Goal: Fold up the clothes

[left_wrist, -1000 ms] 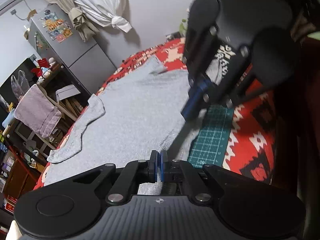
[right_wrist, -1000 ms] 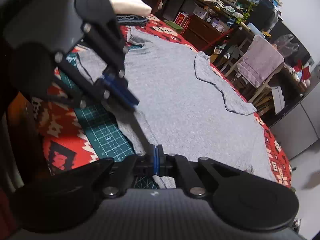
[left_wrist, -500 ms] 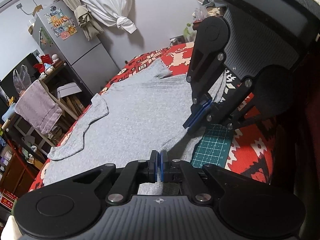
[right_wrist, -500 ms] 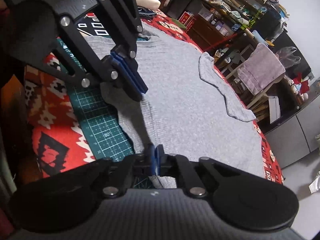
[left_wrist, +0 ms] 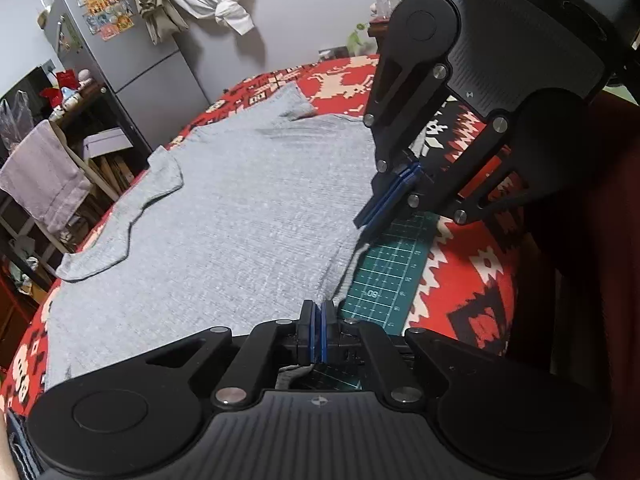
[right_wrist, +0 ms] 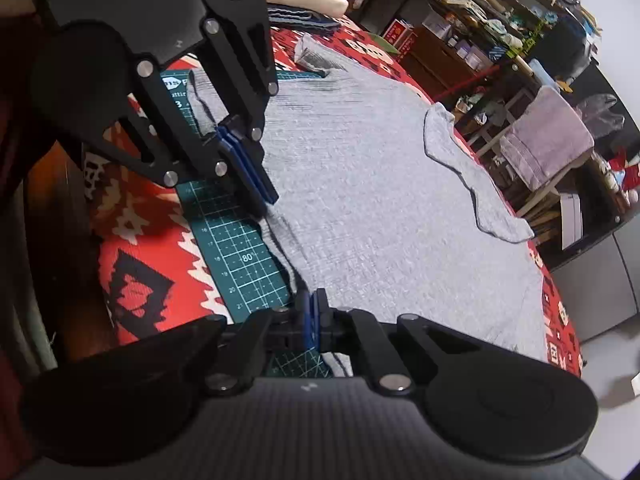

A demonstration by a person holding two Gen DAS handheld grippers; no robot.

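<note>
Shirt hem hidden under tools

Green cutting mat: "80°", grid numbers 16, 18, 20, 21; "3" near far corner.

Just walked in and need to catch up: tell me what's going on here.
A person is folding clothes with two handheld grippers. A grey knit T-shirt lies spread flat on a red patterned blanket, its near edge over a green gridded cutting mat. The left gripper and the right gripper are both shut on that near edge, which is lifted slightly. One sleeve on the far side is already folded inward.
</note>
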